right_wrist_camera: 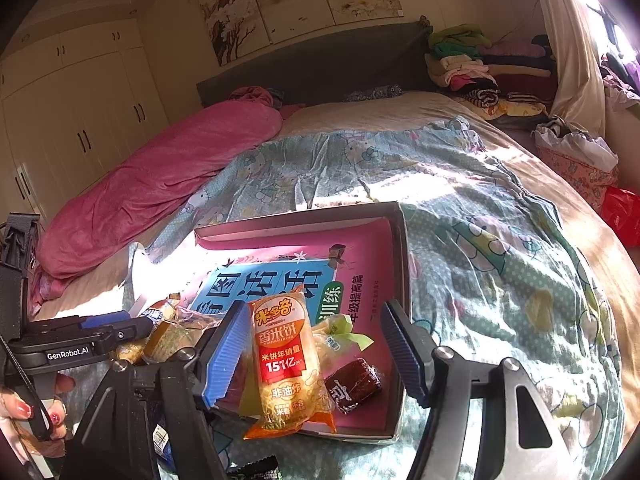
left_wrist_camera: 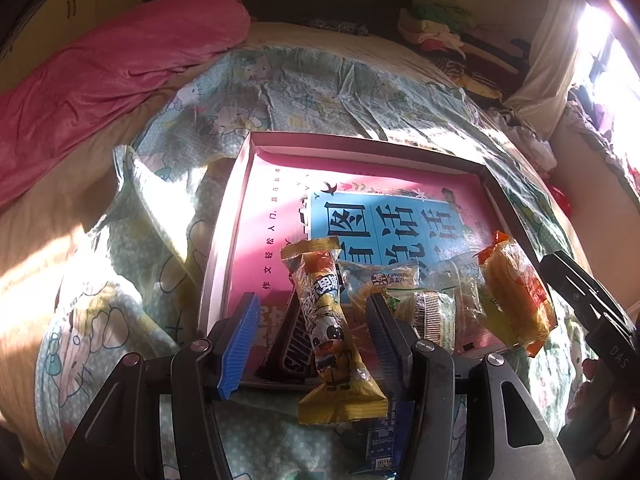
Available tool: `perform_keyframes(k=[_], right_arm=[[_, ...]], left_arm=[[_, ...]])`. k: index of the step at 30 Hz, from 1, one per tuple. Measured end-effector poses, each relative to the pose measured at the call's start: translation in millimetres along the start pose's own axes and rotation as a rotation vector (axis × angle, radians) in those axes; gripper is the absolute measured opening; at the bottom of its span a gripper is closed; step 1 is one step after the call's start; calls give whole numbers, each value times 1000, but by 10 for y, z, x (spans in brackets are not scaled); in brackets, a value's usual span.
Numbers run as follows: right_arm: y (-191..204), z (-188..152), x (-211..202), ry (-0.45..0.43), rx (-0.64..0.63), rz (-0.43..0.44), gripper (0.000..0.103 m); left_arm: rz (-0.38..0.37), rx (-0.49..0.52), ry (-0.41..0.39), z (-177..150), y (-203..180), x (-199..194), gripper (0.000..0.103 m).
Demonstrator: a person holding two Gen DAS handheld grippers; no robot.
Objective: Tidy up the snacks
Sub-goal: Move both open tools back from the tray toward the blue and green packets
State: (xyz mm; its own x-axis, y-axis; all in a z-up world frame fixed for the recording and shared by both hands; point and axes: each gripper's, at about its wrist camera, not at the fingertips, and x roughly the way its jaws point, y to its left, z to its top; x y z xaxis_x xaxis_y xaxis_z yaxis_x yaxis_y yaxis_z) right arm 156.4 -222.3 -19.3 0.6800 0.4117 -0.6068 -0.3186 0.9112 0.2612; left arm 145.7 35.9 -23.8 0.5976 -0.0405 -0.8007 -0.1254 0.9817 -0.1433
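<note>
Both grippers half-open, nothing gripped: left gripper point(left_wrist_camera: 310, 340) straddles yellow panda-print snack pack point(left_wrist_camera: 334, 332), right gripper point(right_wrist_camera: 316, 354) orange rice-cracker pack point(right_wrist_camera: 282, 364). Both overhang shallow pink box point(left_wrist_camera: 236, 216) edge, could slide off.

Hard sunlight pours in from a window point(left_wrist_camera: 612, 40) at the upper right of both views, blown out to white there and flaring over the curtain point(right_wrist_camera: 576, 80). It throws bright, washed-out patches across the quilt point(left_wrist_camera: 132, 200) and the pink box point(right_wrist_camera: 280, 248), with deep shadow beside them. Fisheye distortion bends the room's edges into dark corners, while near objects look sharp.
</note>
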Motion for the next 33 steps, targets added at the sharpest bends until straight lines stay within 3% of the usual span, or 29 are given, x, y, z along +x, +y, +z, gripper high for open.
perform_keyframes(k=[6, 9, 33], right_arm=[[-16, 13, -14, -9, 5, -3, 68], [-32, 20, -22, -16, 12, -7, 70], [86, 38, -71, -34, -32, 2, 76]], left_arm=[[7, -22, -6, 3, 31, -27, 58], [-2, -38, -20, 17, 61, -69, 71], [-39, -54, -96, 70, 104, -379, 78]])
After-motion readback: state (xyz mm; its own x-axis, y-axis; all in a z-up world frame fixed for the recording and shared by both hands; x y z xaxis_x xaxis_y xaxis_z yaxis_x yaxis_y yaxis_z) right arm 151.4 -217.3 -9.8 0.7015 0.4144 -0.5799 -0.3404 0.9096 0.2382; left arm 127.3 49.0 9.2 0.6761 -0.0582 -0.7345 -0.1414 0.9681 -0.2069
